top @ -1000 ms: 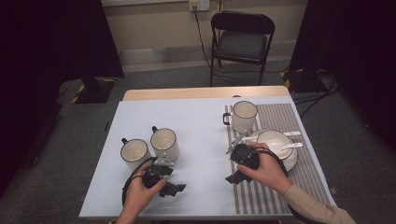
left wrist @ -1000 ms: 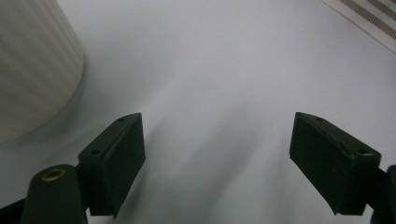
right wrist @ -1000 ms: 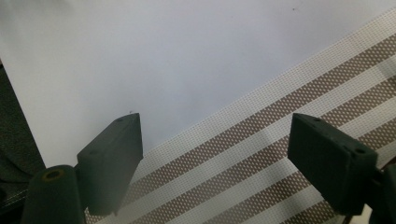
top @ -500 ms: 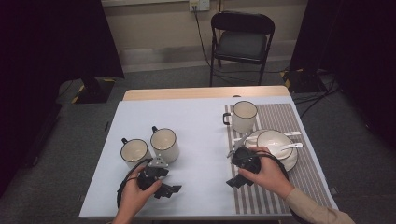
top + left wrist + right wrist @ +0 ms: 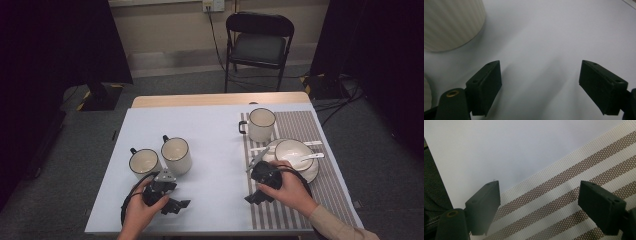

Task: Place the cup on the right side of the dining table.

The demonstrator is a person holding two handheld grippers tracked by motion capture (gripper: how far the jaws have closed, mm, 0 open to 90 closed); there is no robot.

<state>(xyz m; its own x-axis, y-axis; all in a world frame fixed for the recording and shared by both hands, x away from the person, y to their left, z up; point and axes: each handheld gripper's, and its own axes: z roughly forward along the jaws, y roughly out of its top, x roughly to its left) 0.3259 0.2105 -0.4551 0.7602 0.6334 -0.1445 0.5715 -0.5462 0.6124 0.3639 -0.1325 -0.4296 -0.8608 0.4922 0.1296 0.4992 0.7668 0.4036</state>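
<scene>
While both hands draw back toward the near edge of the surface (image 5: pixel 215 125), the left tool (image 5: pixel 172 176) sits lower and nearer the person than a second ago, its jaws spread wide with nothing between them; the left gripper view shows bare white surface between the jaws and the ribbed wall of a mug (image 5: pixel 451 22) at upper left. The right tool (image 5: pixel 256 161) has likewise slid a little nearer, released and empty, above the near-left corner of the striped placemat (image 5: pixel 300 125). Judged from this retreat, neither tool has committed to a grasp, and the two mugs beside the left tool are the likeliest next target. The right-hand mug of the pair (image 5: pixel 176 155) stands upright just beyond the left tool, mouth up, long axis vertical, handle pointing far-left. Its neighbour, the left-hand mug (image 5: pixel 144 163), stands just beside it, also upright, handle far-left. A third mug (image 5: pixel 261 124), bowl (image 5: pixel 294 154) and spoon (image 5: pixel 312 156) rest on the placemat.
</scene>
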